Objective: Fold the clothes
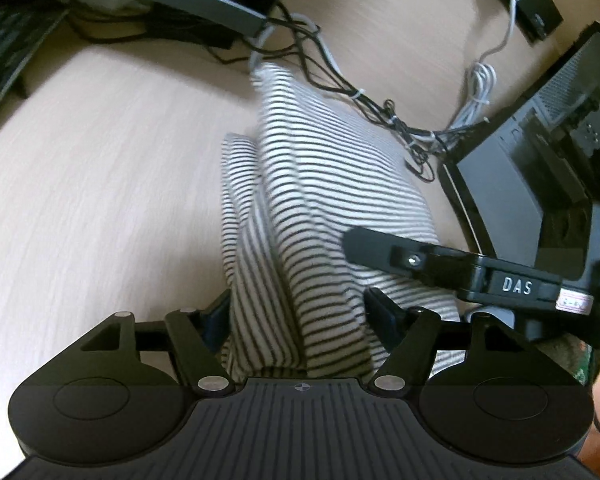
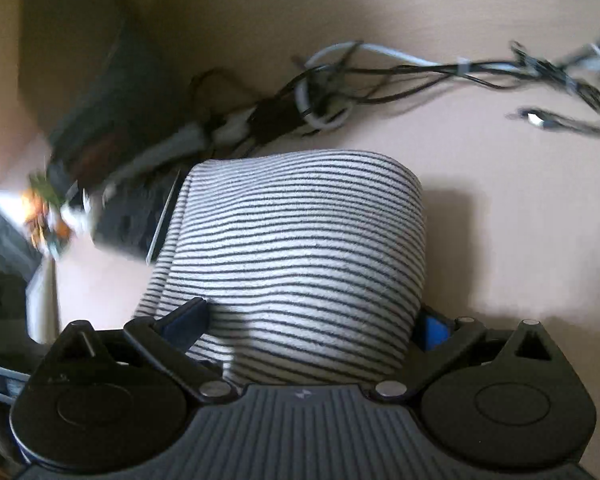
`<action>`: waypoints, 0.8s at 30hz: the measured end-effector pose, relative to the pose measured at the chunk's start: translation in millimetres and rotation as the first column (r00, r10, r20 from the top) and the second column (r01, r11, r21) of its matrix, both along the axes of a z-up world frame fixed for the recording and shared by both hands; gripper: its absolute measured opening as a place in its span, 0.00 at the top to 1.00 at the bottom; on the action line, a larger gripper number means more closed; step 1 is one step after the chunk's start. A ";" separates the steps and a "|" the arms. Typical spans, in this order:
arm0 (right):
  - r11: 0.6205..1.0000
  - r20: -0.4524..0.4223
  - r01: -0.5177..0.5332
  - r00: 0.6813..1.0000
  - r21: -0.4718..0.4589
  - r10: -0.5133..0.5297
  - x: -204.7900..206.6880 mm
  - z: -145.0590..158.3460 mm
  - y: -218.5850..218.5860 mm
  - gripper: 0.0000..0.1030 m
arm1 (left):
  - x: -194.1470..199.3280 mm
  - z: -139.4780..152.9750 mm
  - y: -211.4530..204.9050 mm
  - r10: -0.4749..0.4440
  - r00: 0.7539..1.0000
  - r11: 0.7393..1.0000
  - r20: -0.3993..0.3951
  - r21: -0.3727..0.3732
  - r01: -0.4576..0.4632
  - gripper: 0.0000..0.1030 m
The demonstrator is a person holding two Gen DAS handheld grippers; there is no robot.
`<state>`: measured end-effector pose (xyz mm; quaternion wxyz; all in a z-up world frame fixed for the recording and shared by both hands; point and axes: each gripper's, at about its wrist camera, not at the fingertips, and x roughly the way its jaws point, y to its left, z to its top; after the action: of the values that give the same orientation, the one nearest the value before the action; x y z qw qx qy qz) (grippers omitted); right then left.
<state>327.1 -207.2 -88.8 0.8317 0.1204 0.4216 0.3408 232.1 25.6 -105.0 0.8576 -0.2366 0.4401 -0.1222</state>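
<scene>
Straddling the striped garment (image 1: 320, 184) with left gripper (image 1: 300, 312) jaws parted, right gripper (image 2: 312, 320) likewise unclenched; pinching both folded layers squarely, avoiding cables (image 1: 340, 80)

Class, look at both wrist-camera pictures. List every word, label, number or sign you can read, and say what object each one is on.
"DAS": white letters on the black body of the right gripper, seen in the left wrist view.
Small red-and-white sticker beside those letters: printed, but too small to read.
Right wrist view: nothing readable; the background is blurred.
</scene>
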 end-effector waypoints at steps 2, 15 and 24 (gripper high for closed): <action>0.998 0.008 -0.068 0.998 0.019 0.068 2.5 2.7 13.0 0.03 | -14.5 1.3 12.9 0.039 0.999 0.999 -0.010 -0.016 -0.039 0.31; 0.917 0.123 -0.398 0.910 -0.016 0.397 14.5 22.9 162.6 0.08 | -53.5 9.4 106.5 0.337 0.941 0.941 0.014 -0.033 -0.337 0.33; 0.962 0.273 -0.205 0.929 -0.181 0.249 -3.3 37.4 138.6 0.00 | -56.7 45.4 121.8 0.306 0.944 0.951 0.127 0.012 -0.310 0.33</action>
<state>323.9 -68.6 -51.4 0.8466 -0.0437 0.3288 0.4163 175.4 147.4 -59.5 0.8954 -0.2806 0.3456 0.0060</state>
